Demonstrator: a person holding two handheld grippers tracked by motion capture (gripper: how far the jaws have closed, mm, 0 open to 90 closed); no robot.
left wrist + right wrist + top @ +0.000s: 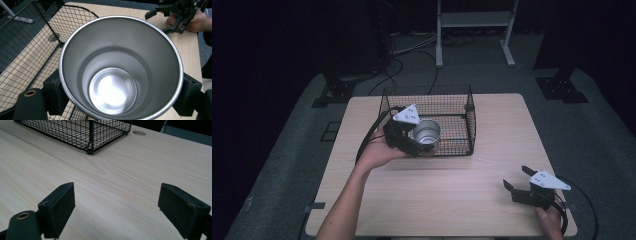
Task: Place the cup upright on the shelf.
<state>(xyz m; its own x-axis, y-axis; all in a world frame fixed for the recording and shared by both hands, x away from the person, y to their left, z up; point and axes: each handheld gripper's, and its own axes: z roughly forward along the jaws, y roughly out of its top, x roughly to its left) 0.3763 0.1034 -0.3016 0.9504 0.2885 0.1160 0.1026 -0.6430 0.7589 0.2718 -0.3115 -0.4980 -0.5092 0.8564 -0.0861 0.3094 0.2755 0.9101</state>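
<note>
While the right claw point(518, 179) gapes, the left claw point(422, 145) grips the steel cup point(427, 133).

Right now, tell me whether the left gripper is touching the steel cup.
Touching. The left gripper view shows the left gripper with both jaws pressed against the steel cup.

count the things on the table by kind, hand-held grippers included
metal cup: 1
wire basket: 1
hand-held grippers: 2, the left hand-held gripper shut on the metal cup, the right hand-held gripper open
total: 4
</note>
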